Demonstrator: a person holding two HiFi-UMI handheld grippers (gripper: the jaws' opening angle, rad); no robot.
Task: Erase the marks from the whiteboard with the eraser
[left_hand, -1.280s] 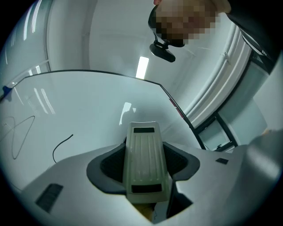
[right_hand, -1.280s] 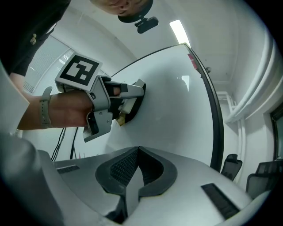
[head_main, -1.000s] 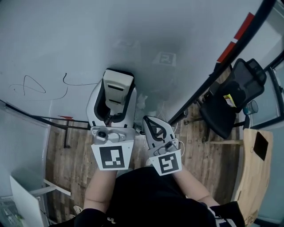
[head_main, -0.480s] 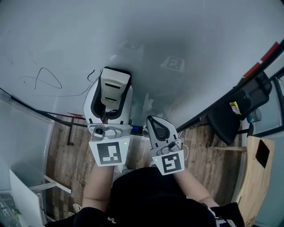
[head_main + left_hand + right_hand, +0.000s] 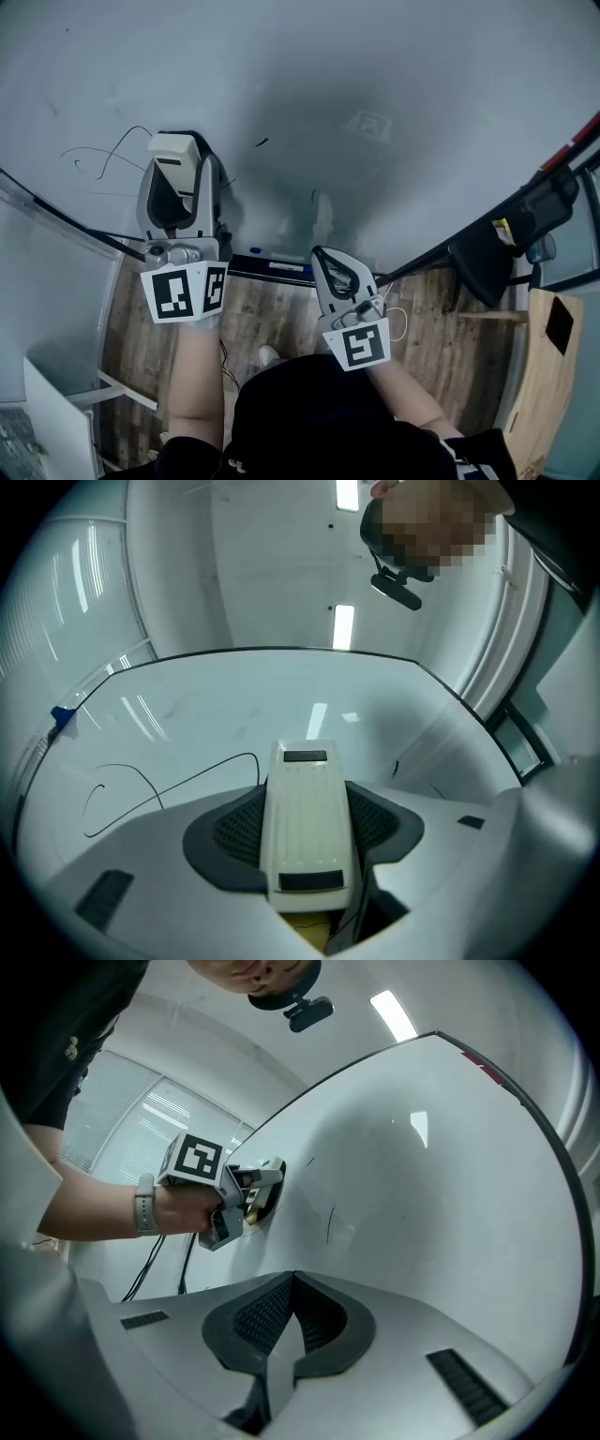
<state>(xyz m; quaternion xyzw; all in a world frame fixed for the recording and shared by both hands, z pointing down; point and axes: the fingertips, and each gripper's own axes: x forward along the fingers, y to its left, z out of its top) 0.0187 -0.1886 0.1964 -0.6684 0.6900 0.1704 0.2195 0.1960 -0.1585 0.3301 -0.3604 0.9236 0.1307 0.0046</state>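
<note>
Gripping the eraser by its long sides, your left gripper is standing partly open, with its jaws closed onto the cream plastic body. It is pointing the eraser at the whiteboard, just right of a looping black mark. In the left gripper view that line is running up to the eraser's left edge, and a short dash is sitting apart on the right. Your right gripper is hanging lower, near the board's bottom edge, its jaws pressed fully together with nothing between them. You are getting wide bare board above and to the right. A dark frame with a narrow ledge is closing it off below, and a black office chair is standing past the right edge on the wooden floor. The board is glossy and is reflecting the ceiling lights. The eraser's back is finely ribbed, with a dark slot at each end, and the jaw pads are dark and cross-hatched. The eraser's wiping face is turned away from every camera, so you cannot tell whether it is touching the board. A small blue thing on the ledge is too small to name.
</note>
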